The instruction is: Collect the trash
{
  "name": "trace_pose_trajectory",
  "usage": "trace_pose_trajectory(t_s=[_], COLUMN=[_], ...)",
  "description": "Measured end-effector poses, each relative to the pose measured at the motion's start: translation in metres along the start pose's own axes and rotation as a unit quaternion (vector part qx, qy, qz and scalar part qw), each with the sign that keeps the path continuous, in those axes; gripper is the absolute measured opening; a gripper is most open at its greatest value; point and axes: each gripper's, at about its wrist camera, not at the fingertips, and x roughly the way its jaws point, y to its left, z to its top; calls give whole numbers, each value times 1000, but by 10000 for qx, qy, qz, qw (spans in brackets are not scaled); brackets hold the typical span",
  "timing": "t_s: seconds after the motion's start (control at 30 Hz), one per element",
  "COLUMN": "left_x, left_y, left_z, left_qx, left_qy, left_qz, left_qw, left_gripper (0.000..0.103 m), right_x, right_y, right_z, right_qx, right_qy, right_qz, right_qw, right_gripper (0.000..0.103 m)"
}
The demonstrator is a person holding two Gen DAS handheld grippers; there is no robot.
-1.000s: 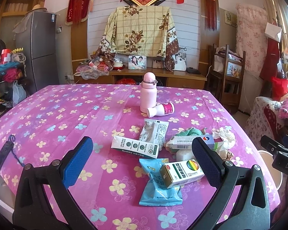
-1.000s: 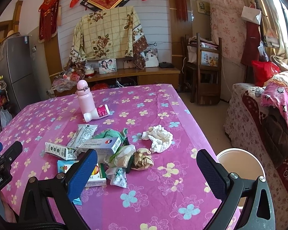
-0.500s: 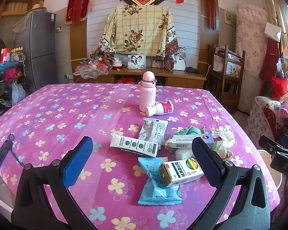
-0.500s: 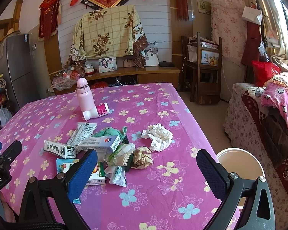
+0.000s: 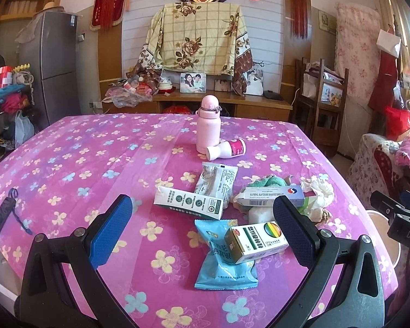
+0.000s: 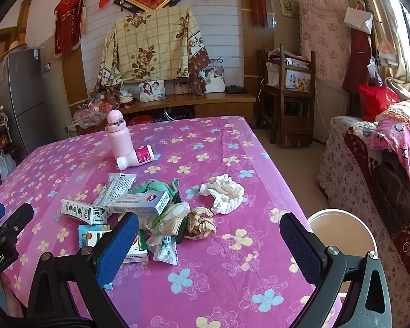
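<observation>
While both hover above tabletop:
L gripper (image 5: 202, 232): jaws wide, holding nothing.
R gripper (image 6: 209, 242): jaws wide, nothing held.
Trash: medicine boxes (image 5: 255, 240), blue snack packet (image 5: 224, 265), crumpled tissue (image 6: 224, 194), clustered mid-table.
Surface: pink floral tablecloth (image 5: 82, 164); pink bottle (image 5: 208, 124) upright.
Room: white bin (image 6: 341, 232) beside table; fridge (image 5: 58, 65) back left.

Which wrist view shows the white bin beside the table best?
The right wrist view: the white bin shows its open rim and inside, just past the table edge. In the left wrist view only a sliver of its rim appears, behind the other gripper.
</observation>
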Motion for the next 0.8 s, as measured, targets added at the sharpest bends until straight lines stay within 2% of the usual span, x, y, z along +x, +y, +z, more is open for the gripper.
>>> trace_pose_trajectory(t_s=[0.8], left_x=[5], left_y=[4], left_z=[-4], left_qx=[-22], left_qy=[52], left_qz=[7], left_qw=[10000], left_gripper=[103], right_x=[10], right_y=[3], right_z=[-5], right_qx=[-13], right_qy=[185], right_qz=[95], right_qw=[9998], right_gripper=[102])
